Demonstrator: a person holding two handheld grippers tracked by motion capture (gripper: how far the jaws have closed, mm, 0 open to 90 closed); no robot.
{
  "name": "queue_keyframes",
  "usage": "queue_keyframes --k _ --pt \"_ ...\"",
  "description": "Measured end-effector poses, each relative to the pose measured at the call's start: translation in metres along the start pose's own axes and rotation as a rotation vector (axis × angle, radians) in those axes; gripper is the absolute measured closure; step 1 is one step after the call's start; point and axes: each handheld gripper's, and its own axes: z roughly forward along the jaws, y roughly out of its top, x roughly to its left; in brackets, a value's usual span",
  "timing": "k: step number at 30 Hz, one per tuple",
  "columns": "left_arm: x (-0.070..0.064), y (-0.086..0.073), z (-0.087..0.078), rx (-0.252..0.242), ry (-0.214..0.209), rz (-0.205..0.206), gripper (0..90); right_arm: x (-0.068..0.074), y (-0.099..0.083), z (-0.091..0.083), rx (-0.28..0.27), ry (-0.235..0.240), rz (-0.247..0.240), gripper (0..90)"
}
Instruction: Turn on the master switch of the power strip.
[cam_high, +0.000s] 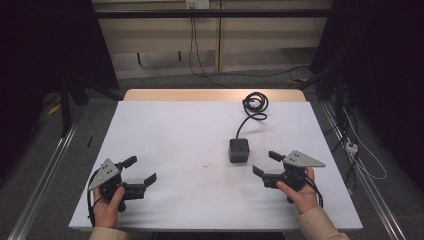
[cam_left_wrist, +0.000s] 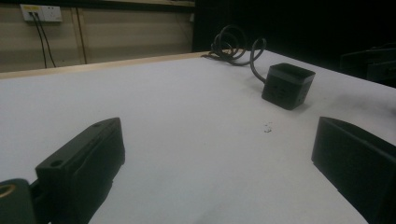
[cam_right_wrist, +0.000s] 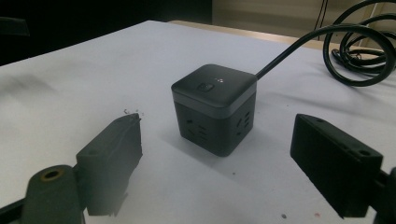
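Both claws gape empty over the white desk (cam_high: 165, 130): right claw (cam_high: 266, 163) just beside the cube socket (cam_high: 238, 150), left claw (cam_high: 141, 170) well left.

dim room, white table (cam_high: 175, 130) evenly lit from above, dark surroundings, soft shadows, blurred near tool jaws

White table surface (cam_high: 180, 145), plain, with a pale wood edge along the far side. Dark grey cube socket (cam_high: 239, 150), matte, with a slightly lighter grey band under the top face. Black cord (cam_high: 255, 106) coiled behind. Black left gripper (cam_high: 141, 170) and black right gripper (cam_high: 265, 163), each topped by a light grey three-cornered plate. Beige sleeve cuffs at the wrists. Tiny dark specks (cam_high: 205, 165) on the white. Grey floor, beige wall panels, black curtains at both sides.
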Motion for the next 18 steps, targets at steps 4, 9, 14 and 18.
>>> queue_keyframes --k 4,9,14,18 --pt "0.0 0.0 0.0 0.001 -0.001 0.001 2.4 -0.001 -0.001 -0.002 0.002 -0.002 0.0 16.5" --pt "0.0 0.0 0.0 0.001 -0.001 -0.001 2.4 -0.001 -0.003 -0.005 0.006 -0.002 -0.001 16.5" --pt "0.0 0.0 0.0 0.002 -0.001 0.0 2.4 -0.003 -0.005 -0.008 0.008 -0.005 0.005 16.5" --pt "0.0 0.0 0.0 0.002 -0.001 0.0 2.4 -0.004 -0.008 -0.011 0.008 -0.01 0.007 16.5"
